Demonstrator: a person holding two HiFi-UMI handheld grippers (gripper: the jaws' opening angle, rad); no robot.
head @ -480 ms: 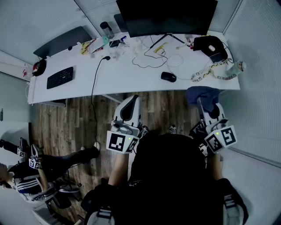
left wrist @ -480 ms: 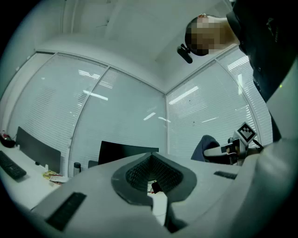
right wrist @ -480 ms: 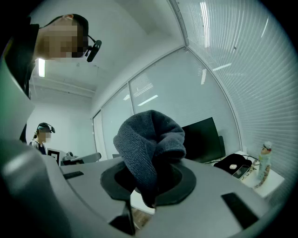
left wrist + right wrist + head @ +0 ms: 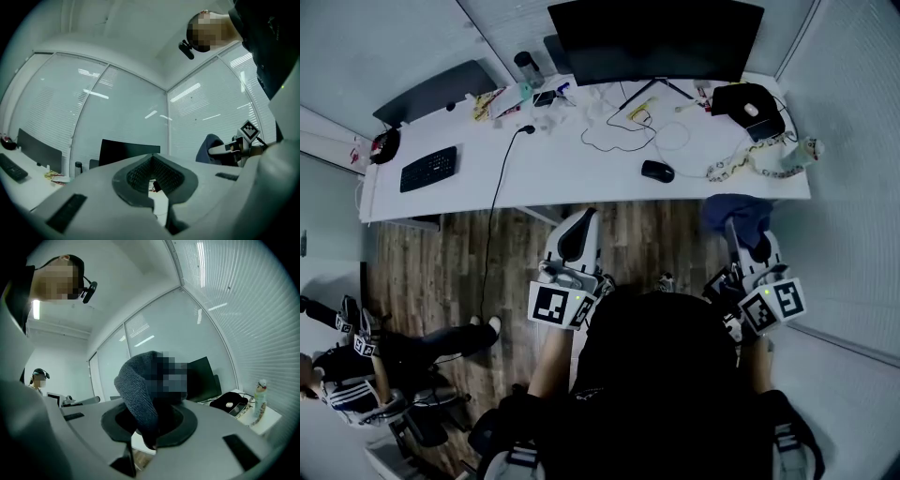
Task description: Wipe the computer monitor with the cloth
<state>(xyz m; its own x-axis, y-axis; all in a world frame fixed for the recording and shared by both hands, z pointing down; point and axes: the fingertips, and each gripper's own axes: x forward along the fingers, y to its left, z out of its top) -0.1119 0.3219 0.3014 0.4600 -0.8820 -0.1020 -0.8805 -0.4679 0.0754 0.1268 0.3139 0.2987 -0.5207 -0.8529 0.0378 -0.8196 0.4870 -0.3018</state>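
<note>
The head camera is looking steeply down from above the person, well back from the white desk point(image 4: 572, 173), with the monitor point(image 4: 656, 37) sitting at the top edge. The left gripper view is riding low and tilting up toward that distant monitor point(image 4: 129, 151). The right gripper view is tilting upward too, with the cloth point(image 4: 136, 394) crowding its lens. All three views are sharing the monitor, and the left gripper view is also catching the right gripper point(image 4: 219, 150).

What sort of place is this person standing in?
Most likely an office: a long white desk carries a dark monitor, a keyboard and a mouse, and partition walls with blinds enclose it.
</note>
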